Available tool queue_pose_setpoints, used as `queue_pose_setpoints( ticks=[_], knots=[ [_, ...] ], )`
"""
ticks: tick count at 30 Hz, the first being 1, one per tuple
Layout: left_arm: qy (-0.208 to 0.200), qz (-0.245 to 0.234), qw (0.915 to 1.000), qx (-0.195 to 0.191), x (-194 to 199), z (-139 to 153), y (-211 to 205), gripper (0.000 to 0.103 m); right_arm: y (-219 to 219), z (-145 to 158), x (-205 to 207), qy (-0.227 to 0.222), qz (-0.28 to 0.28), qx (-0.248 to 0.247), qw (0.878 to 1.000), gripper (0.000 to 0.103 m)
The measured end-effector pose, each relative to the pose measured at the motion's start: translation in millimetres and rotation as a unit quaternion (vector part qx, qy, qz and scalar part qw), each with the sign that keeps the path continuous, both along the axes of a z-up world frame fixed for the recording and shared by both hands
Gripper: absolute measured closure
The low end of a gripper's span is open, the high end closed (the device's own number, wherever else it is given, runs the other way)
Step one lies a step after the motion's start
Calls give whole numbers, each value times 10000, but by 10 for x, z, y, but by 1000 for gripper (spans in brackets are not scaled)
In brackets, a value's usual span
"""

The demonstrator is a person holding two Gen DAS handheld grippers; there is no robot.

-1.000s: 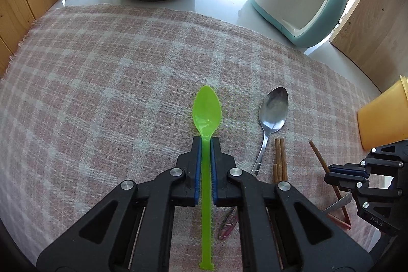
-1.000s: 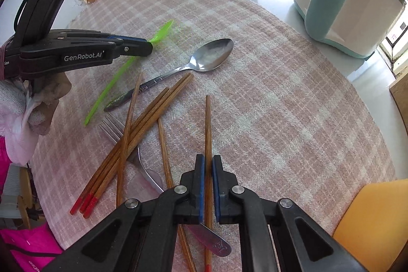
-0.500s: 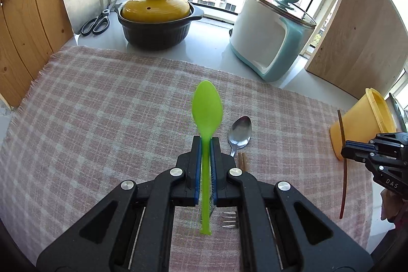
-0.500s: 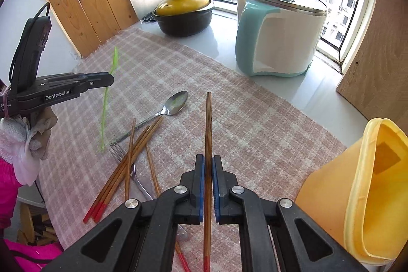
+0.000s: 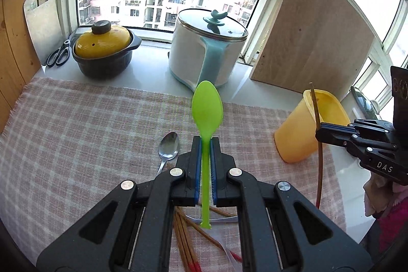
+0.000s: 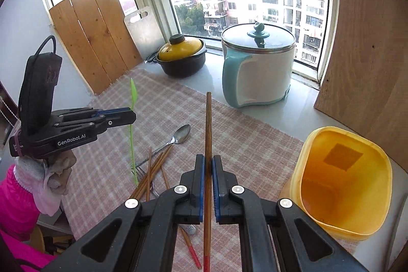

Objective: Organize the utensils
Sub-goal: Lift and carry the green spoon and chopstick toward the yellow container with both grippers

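Now both tongs (clamped on green spoon (image 5: 207, 108) and chopstick (image 6: 208, 129)) hang higher.

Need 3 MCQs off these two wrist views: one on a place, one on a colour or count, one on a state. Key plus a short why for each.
1. Where does the yellow container stand?
A. at the right edge of the checked cloth
B. on the windowsill
C. behind the black pot

2. What colour is the spoon held by the left gripper?
A. silver
B. green
C. red

3. What is the state of the right gripper?
A. open above the cloth
B. shut on nothing
C. shut on a chopstick

Key:
1 A: the right wrist view shows it at the cloth's right edge, near the wooden board.
2 B: the green spoon sits between its pads; the metal spoon lies on the cloth.
3 C: the pads clamp the chopstick, which is off the cloth.
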State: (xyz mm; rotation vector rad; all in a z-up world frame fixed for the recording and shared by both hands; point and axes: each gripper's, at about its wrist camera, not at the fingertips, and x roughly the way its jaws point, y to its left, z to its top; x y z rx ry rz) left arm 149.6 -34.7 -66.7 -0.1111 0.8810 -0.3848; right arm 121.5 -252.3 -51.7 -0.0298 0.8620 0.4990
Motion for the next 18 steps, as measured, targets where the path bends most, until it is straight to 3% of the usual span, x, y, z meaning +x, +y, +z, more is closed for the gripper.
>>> queue_pose_setpoints(
  ticks=[18],
  knots=[
    [-376,-827,9945,-516,117,462,-882,99,-778,639,7,-704,-864,199,9936,100]
  ],
)
